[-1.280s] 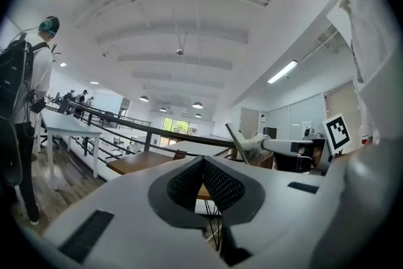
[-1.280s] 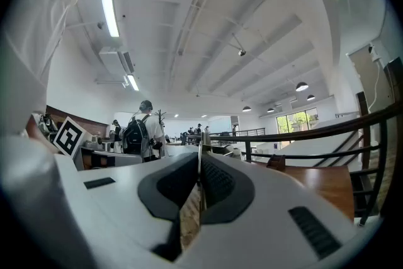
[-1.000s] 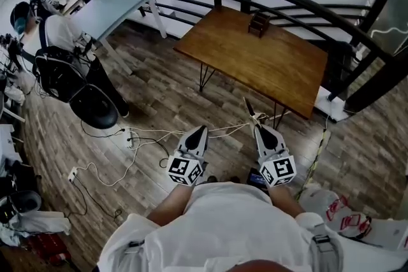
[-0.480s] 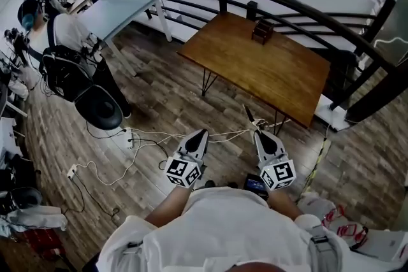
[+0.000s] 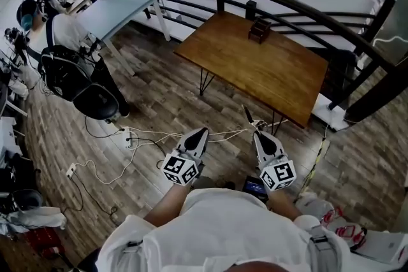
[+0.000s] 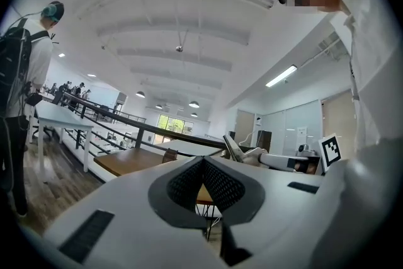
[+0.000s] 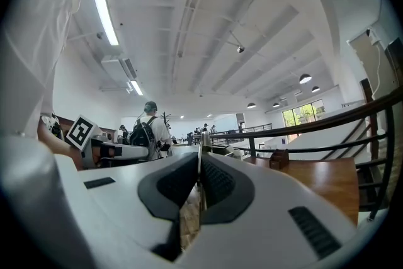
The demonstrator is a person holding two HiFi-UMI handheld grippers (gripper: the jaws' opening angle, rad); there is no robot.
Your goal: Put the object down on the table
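A thin flat object (image 5: pixel 248 116) sticks forward out of my right gripper (image 5: pixel 256 132), which is shut on it; in the right gripper view the thin flat object (image 7: pixel 200 168) shows as a narrow upright strip between the jaws. My left gripper (image 5: pixel 202 131) is held level beside it, shut with nothing in it (image 6: pixel 203 164). Both hang over the wooden floor, short of the brown wooden table (image 5: pixel 274 70). The table (image 7: pixel 330 176) lies ahead to the right in the right gripper view. From the left gripper view, the right gripper (image 6: pixel 247 154) shows with the object (image 6: pixel 231 147) pointing up.
A small dark wooden box (image 5: pixel 259 29) stands at the table's far edge by the black curved railing (image 5: pixel 306 3). White cables (image 5: pixel 146 137) trail on the floor. A person with a backpack (image 5: pixel 60 67) and an office chair (image 5: pixel 94 102) are at left, beside a pale table (image 5: pixel 118 6).
Both grippers stay held in front of my body, the right still shut on the object. The view has shifted slightly, and the person at left and the chair have moved a little.
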